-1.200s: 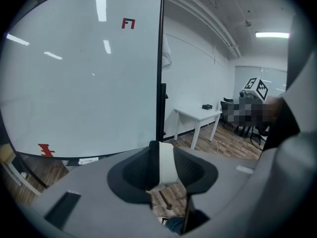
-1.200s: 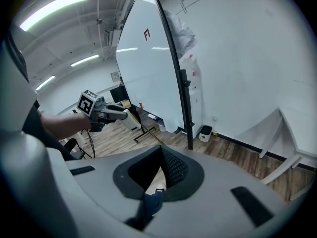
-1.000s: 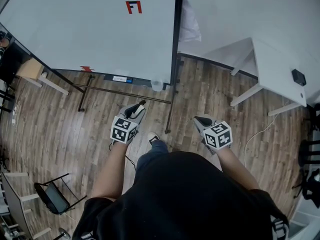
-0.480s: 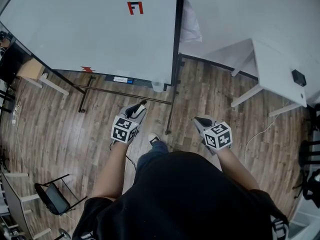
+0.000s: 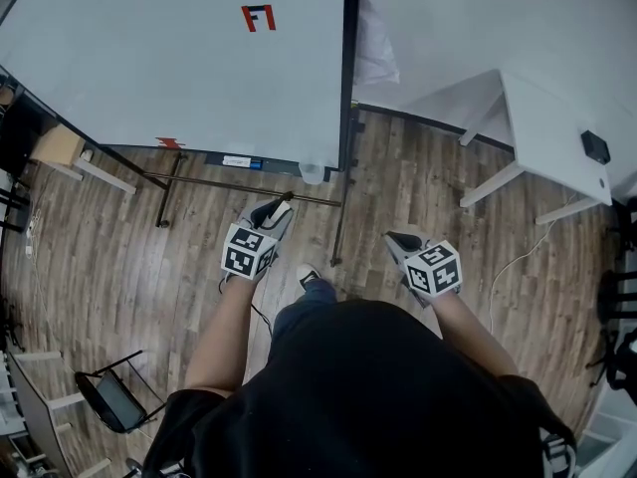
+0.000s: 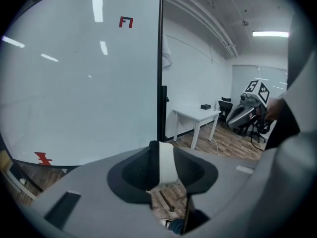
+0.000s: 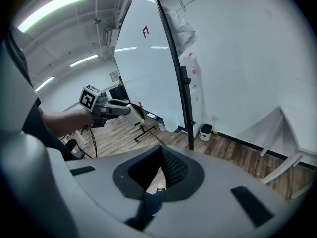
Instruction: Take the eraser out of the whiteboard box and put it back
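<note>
In the head view the whiteboard (image 5: 179, 58) stands ahead, a marker tray (image 5: 239, 160) along its bottom edge and a small clear box (image 5: 313, 170) at the tray's right end. My left gripper (image 5: 273, 209) points at that corner, shut on the eraser (image 5: 282, 208). The left gripper view shows the eraser (image 6: 166, 167) as a white block with a dark back, clamped upright between the pads. From the right gripper view, the eraser (image 7: 134, 114) sticks out of the left gripper. My right gripper (image 5: 396, 237) hangs to the right, shut and empty (image 7: 161, 155).
The whiteboard's metal foot bar (image 5: 239, 185) and black post (image 5: 343, 197) stand just ahead of the grippers. A white table (image 5: 547, 137) with a small black device (image 5: 595, 147) is at the right. A folding chair (image 5: 105, 396) sits at the lower left.
My left gripper, still holding the eraser, has edged slightly toward the whiteboard's lower right corner. The right gripper has stayed where it was.
</note>
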Demonstrator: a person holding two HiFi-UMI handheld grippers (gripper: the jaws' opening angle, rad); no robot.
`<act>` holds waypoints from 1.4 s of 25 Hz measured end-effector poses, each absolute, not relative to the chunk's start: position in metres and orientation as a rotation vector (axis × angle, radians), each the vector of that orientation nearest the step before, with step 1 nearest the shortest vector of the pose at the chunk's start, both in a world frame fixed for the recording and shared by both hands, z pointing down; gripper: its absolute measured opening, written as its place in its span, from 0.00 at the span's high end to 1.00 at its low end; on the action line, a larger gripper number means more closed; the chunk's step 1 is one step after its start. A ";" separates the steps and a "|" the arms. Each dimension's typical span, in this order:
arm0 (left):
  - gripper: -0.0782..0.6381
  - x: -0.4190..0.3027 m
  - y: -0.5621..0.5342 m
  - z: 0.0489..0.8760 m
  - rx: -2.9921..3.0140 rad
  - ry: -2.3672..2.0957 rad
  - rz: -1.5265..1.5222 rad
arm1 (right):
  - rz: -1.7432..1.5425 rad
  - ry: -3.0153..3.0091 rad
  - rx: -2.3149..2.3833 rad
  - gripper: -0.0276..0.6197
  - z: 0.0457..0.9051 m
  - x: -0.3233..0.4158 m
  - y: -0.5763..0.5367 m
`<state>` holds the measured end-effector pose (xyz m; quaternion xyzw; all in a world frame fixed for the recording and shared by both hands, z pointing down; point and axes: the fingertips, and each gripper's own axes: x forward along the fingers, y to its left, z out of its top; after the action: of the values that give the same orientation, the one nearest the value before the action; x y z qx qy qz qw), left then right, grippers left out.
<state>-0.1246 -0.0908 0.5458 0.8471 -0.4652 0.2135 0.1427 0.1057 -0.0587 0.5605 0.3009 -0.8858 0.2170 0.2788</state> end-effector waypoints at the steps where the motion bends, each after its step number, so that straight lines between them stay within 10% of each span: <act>1: 0.69 -0.124 -0.094 0.545 2.447 -1.337 0.619 | 0.585 -2.375 0.809 0.96 0.561 0.105 -0.060; 35: 0.69 -0.095 -0.209 0.527 2.554 -1.219 0.587 | 0.659 -2.338 0.859 0.96 0.579 0.099 -0.130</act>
<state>-0.0950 -0.2088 0.5272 0.8767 -0.4184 0.2015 0.1252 0.0987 -0.1300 0.5787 0.3203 -0.8714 0.2455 0.2788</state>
